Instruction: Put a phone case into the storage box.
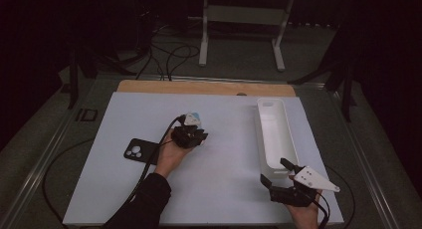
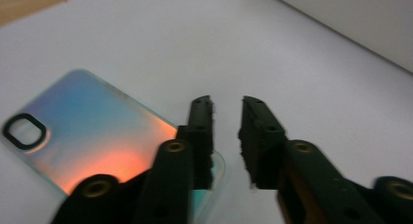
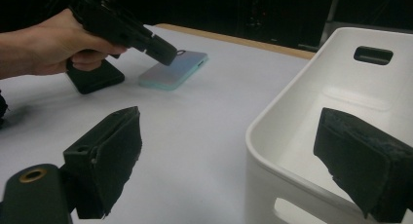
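The left gripper (image 1: 195, 133) hovers over the iridescent phone case (image 2: 92, 129) lying flat mid-desk, toward the far edge, fingers nearly closed with nothing between them. Better to straddle one long edge before squeezing. The right gripper (image 1: 278, 175) waits wide open at the white bin (image 1: 275, 134).

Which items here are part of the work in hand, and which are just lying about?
In the job:
- left gripper, jaws nearly together above the case's corner
- iridescent phone case, lying flat on the white mat
- white bin, likely the destination
- right gripper, open at the bin's near end

Lying about:
- black phone case
- white mat
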Available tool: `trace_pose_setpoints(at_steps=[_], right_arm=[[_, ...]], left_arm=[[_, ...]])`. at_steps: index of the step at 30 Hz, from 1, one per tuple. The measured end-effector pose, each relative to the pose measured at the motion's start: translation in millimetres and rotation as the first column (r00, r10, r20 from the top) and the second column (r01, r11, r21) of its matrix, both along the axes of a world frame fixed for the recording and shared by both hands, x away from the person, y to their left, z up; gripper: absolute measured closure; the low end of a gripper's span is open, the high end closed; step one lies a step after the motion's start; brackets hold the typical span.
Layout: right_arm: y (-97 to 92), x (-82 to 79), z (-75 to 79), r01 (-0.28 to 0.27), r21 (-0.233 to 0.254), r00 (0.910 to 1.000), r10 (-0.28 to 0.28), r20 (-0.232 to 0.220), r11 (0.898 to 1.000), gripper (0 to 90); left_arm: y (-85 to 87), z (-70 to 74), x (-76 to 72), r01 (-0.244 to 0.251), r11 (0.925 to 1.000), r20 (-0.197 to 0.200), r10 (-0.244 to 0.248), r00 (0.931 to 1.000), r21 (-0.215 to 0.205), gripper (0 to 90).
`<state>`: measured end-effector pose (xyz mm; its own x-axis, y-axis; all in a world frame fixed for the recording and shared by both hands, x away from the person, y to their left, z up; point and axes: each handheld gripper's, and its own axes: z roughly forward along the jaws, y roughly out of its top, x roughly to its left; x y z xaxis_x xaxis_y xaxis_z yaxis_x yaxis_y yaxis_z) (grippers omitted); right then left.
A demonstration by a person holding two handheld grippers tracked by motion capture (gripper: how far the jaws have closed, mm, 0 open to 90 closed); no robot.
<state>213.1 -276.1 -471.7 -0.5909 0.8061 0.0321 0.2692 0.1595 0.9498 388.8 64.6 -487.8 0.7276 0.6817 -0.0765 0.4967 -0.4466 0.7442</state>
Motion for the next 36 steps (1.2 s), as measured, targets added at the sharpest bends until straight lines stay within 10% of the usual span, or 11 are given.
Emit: trace_pose_setpoints(at_steps=[23, 36], right_arm=[[0.0, -0.1, -0.1, 0.002, 0.002, 1.0000, -0.002, 0.000, 1.000, 10.1], [-1.0, -0.5, 0.0, 0.004, 0.003, 1.0000, -0.004, 0.001, 1.000, 10.1]], left_arm=[[-26.7, -23.2, 13.7, 0.002, 0.9916, -0.089, 0.010, 0.9960, 0.130, 89.9], [-9.3, -21.7, 17.3, -0.056, 0.9746, -0.088, 0.076, 0.9932, 0.217, 89.8]])
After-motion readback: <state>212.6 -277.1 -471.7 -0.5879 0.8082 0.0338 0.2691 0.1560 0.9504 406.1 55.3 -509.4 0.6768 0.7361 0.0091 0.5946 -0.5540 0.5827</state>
